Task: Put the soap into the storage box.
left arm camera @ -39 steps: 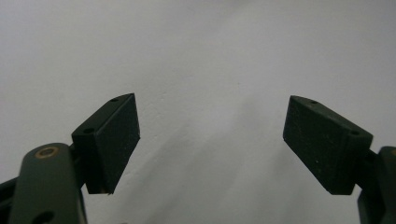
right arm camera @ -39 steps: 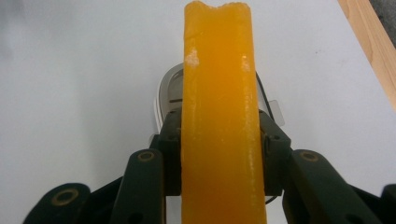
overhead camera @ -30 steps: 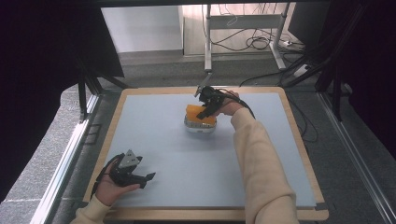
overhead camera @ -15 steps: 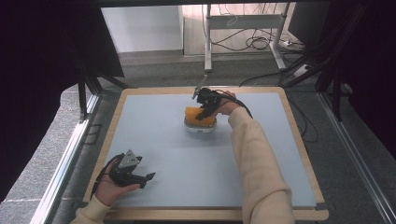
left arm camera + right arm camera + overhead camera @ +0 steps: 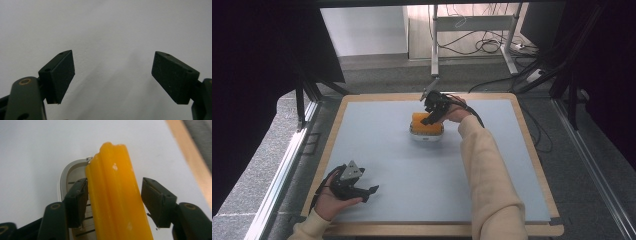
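Little has moved since the earlier frames: we note the right gripper [image 5: 428, 120] staying at the orange block [image 5: 426, 123] at the far middle of the table [image 5: 492, 165], its hand shifted only slightly, and the left gripper [image 5: 368, 192] unmoved at the near left corner.

From the high view, we see the orange block sitting on a white holder [image 5: 427, 136], far from the person and near the table's centre line.

From the right gripper view, we log the jaws set on either side of the orange block [image 5: 117, 195]. The left-hand pad touches it; a gap shows at the right-hand pad, so the jaws are parted, not clamped. The white holder [image 5: 68, 173] shows behind, with dark slots.

From the left gripper view, we record the jaws spread wide over bare table [image 5: 112, 32], nothing between them.
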The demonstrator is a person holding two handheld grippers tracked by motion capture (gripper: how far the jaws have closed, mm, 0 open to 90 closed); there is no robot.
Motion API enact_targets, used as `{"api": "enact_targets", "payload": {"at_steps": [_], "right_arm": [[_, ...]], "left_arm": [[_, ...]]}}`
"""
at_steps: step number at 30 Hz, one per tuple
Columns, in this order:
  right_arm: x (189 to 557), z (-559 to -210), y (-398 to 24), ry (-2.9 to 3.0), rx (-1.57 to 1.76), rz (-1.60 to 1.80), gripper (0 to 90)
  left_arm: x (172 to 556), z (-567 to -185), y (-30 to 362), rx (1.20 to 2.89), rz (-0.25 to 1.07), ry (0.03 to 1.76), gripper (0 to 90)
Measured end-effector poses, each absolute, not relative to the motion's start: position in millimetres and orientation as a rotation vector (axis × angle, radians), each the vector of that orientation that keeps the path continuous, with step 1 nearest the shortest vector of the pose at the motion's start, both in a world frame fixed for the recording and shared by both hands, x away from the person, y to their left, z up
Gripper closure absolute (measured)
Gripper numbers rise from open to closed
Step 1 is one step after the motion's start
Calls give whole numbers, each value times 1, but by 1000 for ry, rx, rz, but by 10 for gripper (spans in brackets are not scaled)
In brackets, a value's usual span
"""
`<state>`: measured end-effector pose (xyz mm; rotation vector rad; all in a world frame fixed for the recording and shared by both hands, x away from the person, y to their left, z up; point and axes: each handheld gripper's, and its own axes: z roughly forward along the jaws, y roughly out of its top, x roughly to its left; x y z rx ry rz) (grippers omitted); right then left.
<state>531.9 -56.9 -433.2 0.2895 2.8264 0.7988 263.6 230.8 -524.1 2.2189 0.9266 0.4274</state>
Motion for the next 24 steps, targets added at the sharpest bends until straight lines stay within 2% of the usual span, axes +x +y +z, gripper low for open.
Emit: {"api": "enact_targets", "payload": {"at_steps": [5, 15, 24], "right_arm": [[528, -423, -62, 2777, 328, 862, 396], [500, -416, -80, 2718, 492, 933, 334], [443, -412, -114, 2597, 663, 982, 287]], "left_arm": [[264, -525, 230, 2225, 421, 924, 188], [264, -525, 229, 2227, 423, 923, 188], [263, -524, 229, 2216, 430, 930, 188]]}}
